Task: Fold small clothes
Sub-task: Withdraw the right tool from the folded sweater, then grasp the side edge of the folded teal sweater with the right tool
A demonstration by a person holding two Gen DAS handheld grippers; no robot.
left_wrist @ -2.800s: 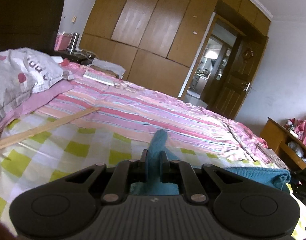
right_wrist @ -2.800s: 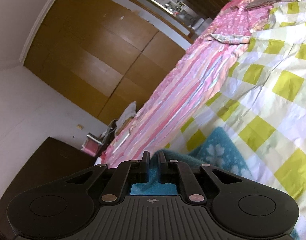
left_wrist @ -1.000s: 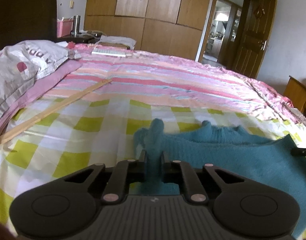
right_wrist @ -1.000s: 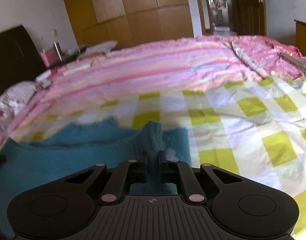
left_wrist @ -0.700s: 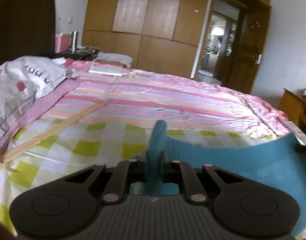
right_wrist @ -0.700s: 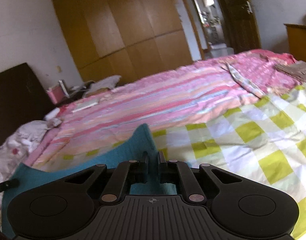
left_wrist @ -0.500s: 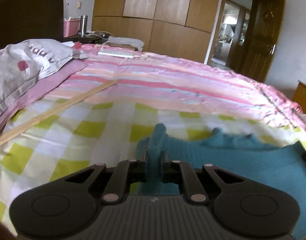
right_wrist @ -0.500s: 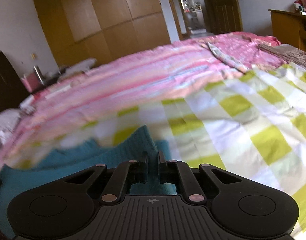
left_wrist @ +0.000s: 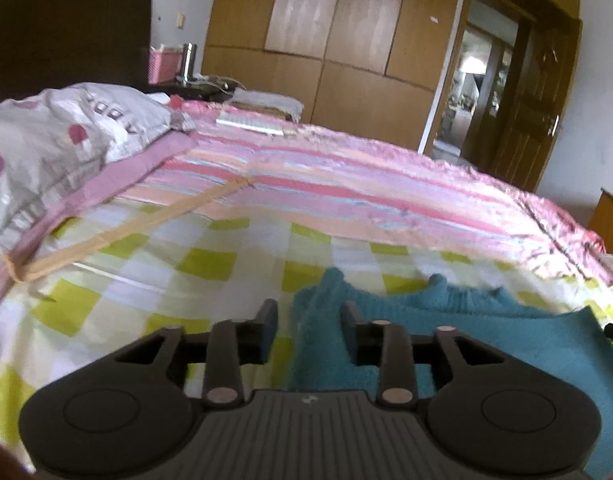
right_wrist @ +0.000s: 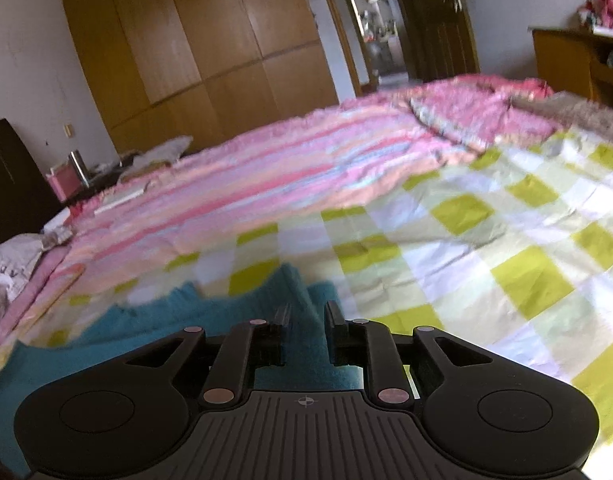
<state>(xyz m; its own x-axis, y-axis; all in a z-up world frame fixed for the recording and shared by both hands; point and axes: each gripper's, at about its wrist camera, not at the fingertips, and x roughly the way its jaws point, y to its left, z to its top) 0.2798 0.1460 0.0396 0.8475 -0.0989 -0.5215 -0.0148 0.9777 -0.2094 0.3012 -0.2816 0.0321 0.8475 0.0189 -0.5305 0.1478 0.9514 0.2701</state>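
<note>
At the far left of the left wrist view a grey printed pillow [left_wrist: 46,136] lies on the bed, with a pale wooden stick [left_wrist: 122,232] running diagonally across the green-and-white checked sheet [left_wrist: 210,264]. Beyond it spreads the pink striped cover [left_wrist: 346,196], and behind that stands the wooden wardrobe [left_wrist: 338,40].

The left tongs [left_wrist: 304,320] have just been opening: their jaws stand apart, and a raised corner of the teal knitted garment [left_wrist: 506,340] sits between them, close to the right finger, with a clear gap at the left finger [left_wrist: 266,326]. The pads no longer pinch it. The garment spreads rightward over the checked sheet, its far edge rumpled.

In the right wrist view the same teal knitted garment [right_wrist: 154,320] lies at lower left on the checked sheet [right_wrist: 486,264], and its other corner rises between the jaws of the right tongs [right_wrist: 306,316]. These too have just been opening; the jaws are parted a little, and the cloth sits loosely in the gap. To the right, the checked sheet runs on, wrinkled, toward a wooden cabinet [right_wrist: 562,60] at the wall.
</note>
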